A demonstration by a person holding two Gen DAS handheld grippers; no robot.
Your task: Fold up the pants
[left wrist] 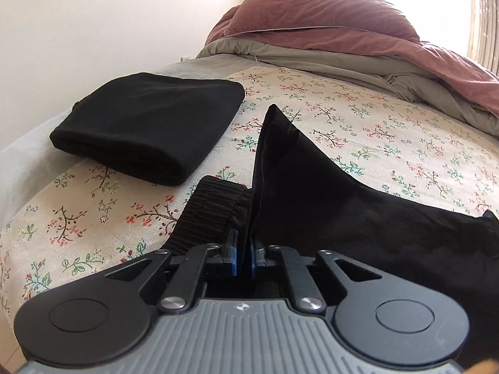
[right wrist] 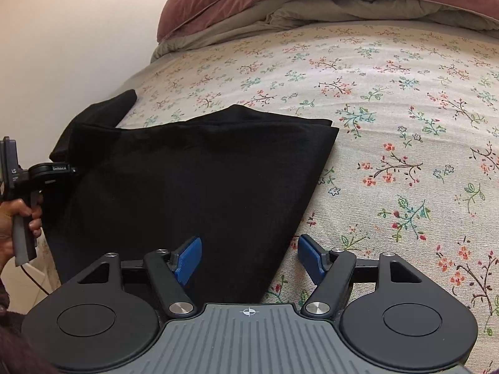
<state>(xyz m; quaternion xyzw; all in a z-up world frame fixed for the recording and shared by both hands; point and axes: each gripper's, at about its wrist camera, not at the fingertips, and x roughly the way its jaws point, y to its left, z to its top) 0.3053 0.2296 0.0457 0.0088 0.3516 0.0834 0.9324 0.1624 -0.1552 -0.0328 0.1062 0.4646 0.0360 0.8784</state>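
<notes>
Closed blue-padded left tongs (left wrist: 244,257) pinch black pants (left wrist: 312,187) near the elastic waistband (left wrist: 212,215), lifting a fold of the cloth into a peak above the floral bed sheet (left wrist: 374,118). To their left one folded black garment (left wrist: 149,127) lies flat on the bed, apart from the pants. From the right wrist view the pants (right wrist: 193,187) spread over the sheet's near left part, and the right tongs (right wrist: 248,258) stand wide apart, holding nothing, their left pad over the cloth and their right pad over bare sheet. Two bedding layers lie bunched at the far end: one maroon quilt (left wrist: 327,12) over one grey blanket (left wrist: 312,53).
</notes>
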